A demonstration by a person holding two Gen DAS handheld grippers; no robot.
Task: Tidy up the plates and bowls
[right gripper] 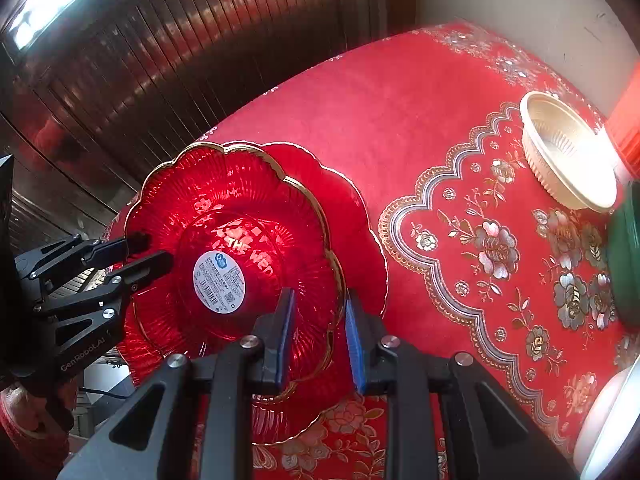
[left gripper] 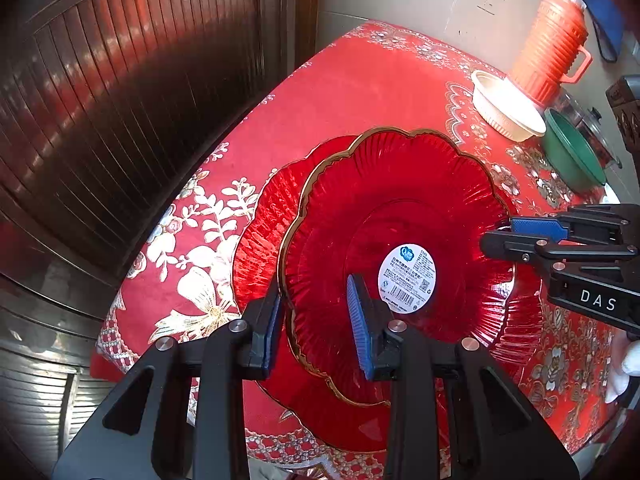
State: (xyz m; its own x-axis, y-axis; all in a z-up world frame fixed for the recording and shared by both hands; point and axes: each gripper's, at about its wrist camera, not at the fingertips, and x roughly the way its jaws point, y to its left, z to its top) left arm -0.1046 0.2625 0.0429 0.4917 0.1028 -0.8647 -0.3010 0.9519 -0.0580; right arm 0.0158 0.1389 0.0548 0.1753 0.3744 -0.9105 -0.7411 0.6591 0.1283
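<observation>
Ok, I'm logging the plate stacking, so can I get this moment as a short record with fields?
held item: upper red plate, gold-rimmed, white label at its centre
left gripper: shut on the plate's rim
right gripper: shut on the opposite rim
below it: lower red plate on the tablecloth, offset; contact between the two plates unclear
elsewhere on table: cream bowl, green bowl, orange flask

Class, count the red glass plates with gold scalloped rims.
2. The upper red plate is gripped at opposite rims by both tools; the lower red plate lies on the tablecloth beneath it. More could be hidden underneath.
</observation>
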